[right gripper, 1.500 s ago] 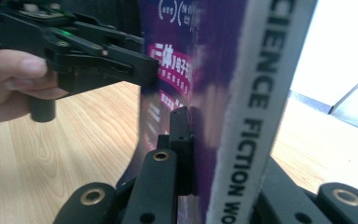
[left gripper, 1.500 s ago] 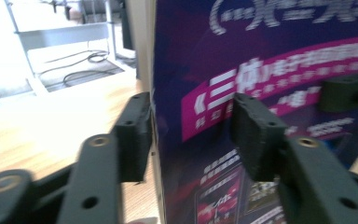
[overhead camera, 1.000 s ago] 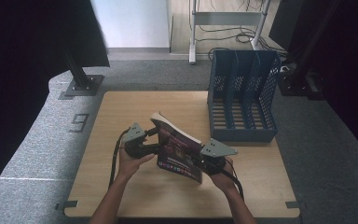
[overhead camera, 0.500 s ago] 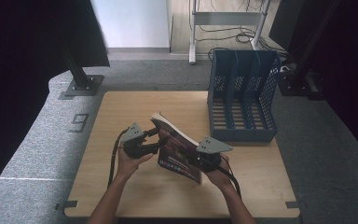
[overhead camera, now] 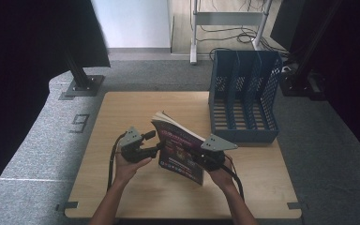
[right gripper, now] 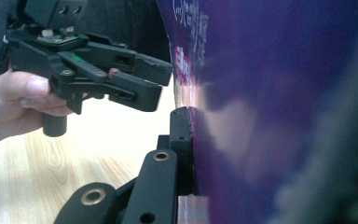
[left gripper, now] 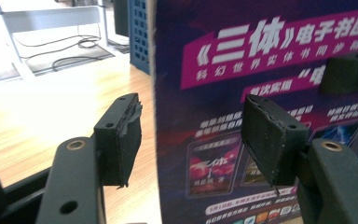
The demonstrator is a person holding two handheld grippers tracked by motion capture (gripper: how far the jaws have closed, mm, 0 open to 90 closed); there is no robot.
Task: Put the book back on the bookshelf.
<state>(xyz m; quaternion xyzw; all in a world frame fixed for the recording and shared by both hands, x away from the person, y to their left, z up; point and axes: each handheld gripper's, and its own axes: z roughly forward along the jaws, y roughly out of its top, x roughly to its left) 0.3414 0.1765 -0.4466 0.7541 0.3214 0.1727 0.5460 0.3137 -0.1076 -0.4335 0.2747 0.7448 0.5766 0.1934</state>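
the magazine (overhead camera: 180,150) stands upright on its lower edge on the wooden surface (overhead camera: 122,112), just in front of the blue file rack (overhead camera: 243,101), likely so it can go into a slot on edge. the right gripper (overhead camera: 205,158) has its fingers clamped on the magazine's edge, keeping it upright. the left gripper (overhead camera: 155,146) has its fingers (left gripper: 121,135) apart astride the spine, not pressing, seemingly to steady it.
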